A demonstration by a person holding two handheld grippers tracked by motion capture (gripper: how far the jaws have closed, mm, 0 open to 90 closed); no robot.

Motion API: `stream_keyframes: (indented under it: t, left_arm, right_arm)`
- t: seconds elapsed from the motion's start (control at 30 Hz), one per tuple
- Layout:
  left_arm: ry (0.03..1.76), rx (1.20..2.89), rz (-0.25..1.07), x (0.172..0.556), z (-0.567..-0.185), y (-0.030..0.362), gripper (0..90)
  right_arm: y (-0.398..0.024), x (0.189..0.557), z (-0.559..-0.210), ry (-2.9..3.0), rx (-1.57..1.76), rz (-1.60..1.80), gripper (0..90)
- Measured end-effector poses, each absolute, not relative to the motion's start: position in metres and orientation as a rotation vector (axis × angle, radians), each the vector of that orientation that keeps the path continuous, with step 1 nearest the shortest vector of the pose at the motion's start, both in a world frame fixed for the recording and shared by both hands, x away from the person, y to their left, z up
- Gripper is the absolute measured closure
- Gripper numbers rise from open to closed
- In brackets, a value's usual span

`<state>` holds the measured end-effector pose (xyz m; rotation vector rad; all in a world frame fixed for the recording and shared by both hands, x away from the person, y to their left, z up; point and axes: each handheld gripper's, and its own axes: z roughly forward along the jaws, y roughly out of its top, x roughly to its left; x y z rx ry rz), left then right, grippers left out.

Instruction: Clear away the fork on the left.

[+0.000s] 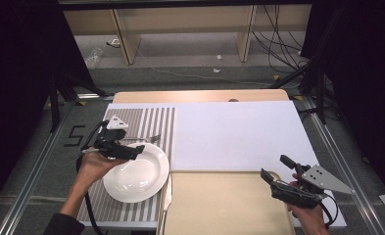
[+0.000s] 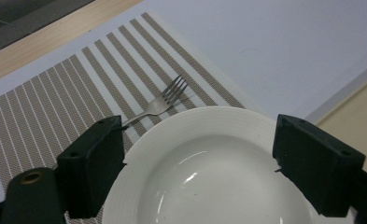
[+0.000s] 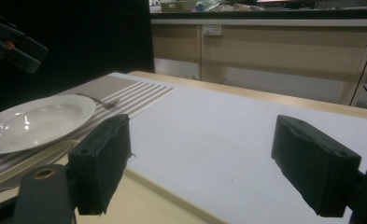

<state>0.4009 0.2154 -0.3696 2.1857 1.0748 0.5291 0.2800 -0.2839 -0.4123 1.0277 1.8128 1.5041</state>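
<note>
**Left hand-held gripper poised over the plate**

The left hand-held gripper (image 1: 140,149) hangs just above the near-left rim of the white plate (image 1: 140,177), its jaws spread wide and holding nothing. In the left gripper view the black jaws straddle the plate's rim without touching it. The plate sits on the striped placemat (image 1: 151,122), with a fork (image 2: 165,100) lying just beyond it on the mat and a knife (image 1: 167,193) at its right edge. The right hand-held gripper (image 1: 274,172) waits, also wide and empty, well apart over the beige board (image 1: 224,205) on the tabletop (image 1: 239,129). The step looks like an approach to the plate; next the jaws must descend over the rim and close.
</note>
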Motion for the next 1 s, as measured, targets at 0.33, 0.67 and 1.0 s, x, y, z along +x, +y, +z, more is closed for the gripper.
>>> stream_keyframes:
  t: [0.33, 0.67, 1.0]
  left_arm:
    - [1.148, 2.251, 0.555, 0.439, -0.382, 0.233, 17.1]
    - [1.213, 2.298, 0.543, 0.468, -0.396, 0.245, 17.1]
    - [1.254, 2.376, 0.532, 0.494, -0.409, 0.248, 18.4]
  right_arm:
    - [-0.283, 0.280, -0.413, 1.818, 1.031, 1.506, 20.5]
    - [-0.284, 0.280, -0.412, 1.823, 1.039, 1.501, 20.5]
    - [-0.284, 0.282, -0.413, 1.815, 1.035, 1.513, 20.5]
